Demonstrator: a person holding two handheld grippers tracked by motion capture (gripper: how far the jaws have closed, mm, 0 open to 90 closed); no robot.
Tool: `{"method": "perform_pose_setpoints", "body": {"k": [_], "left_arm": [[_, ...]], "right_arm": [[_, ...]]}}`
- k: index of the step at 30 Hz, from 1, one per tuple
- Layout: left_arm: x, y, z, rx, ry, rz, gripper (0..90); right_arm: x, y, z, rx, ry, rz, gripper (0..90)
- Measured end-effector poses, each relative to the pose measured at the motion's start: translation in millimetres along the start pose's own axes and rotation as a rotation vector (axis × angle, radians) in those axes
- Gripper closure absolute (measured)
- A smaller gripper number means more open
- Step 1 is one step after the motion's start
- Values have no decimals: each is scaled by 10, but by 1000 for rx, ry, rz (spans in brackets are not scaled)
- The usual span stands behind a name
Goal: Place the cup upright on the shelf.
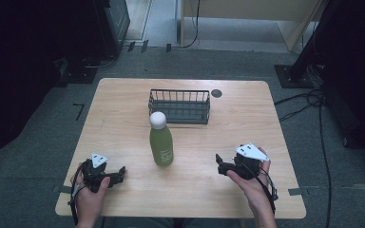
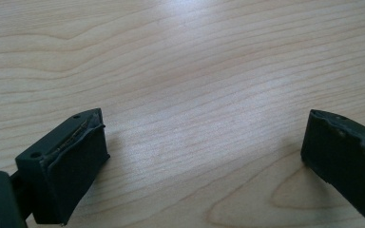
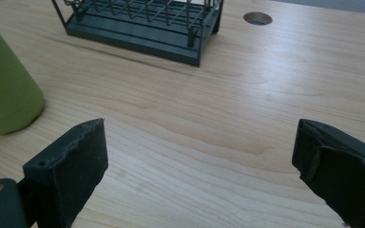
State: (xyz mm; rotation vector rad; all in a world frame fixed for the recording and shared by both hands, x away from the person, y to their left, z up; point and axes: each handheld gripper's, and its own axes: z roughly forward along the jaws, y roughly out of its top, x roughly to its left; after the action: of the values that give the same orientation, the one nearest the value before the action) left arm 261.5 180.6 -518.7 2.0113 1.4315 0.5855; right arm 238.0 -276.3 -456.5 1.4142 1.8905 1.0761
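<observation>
**Bottle standing, basket empty – nothing gripped so far**

High view: dark room w/ grey carpet, cables on the floor at right, light wood table [image 1: 123,109] in the middle. A dark wire basket [image 1: 179,106] sits toward the far edge, nothing visible in it, w/ a round cable hole [image 1: 216,93] just beside its right end. The green bottle [image 1: 161,140] w/ white cap stands upright near the table's centre, in front of the basket and apart from it. Your left gripper [image 1: 119,172] rests low on the near-left part of the table, pointing toward the bottle. Your right gripper [image 1: 221,164] is on the near-right, also aimed at the bottle, well short of it. Bottle sits between the two, touched by neither.

Left gripper view: bare wood grain ahead, jaws spread wide, nothing between them.

Right gripper view: jaws wide too, empty gap. Bottle's green body [image 3: 4,90] shows at the left edge, off to the side of the jaw line; basket [image 3: 142,23] and cable hole [image 3: 257,18] lie farther ahead.

Progress, as I judge it: very start. Prob. the job is bottle into basket. Done: nothing yet. Left for you: swing the right gripper onto the bottle, close on it, lift, carry, set down in the basket.
</observation>
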Motion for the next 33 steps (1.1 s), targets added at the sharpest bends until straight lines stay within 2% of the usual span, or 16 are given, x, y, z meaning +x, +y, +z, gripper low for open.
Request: {"method": "perform_pose_setpoints", "body": {"k": [33], "left_arm": [[0,0,0,0,0,0,16]], "right_arm": [[664,231,222,-73,161,-39,45]]}}
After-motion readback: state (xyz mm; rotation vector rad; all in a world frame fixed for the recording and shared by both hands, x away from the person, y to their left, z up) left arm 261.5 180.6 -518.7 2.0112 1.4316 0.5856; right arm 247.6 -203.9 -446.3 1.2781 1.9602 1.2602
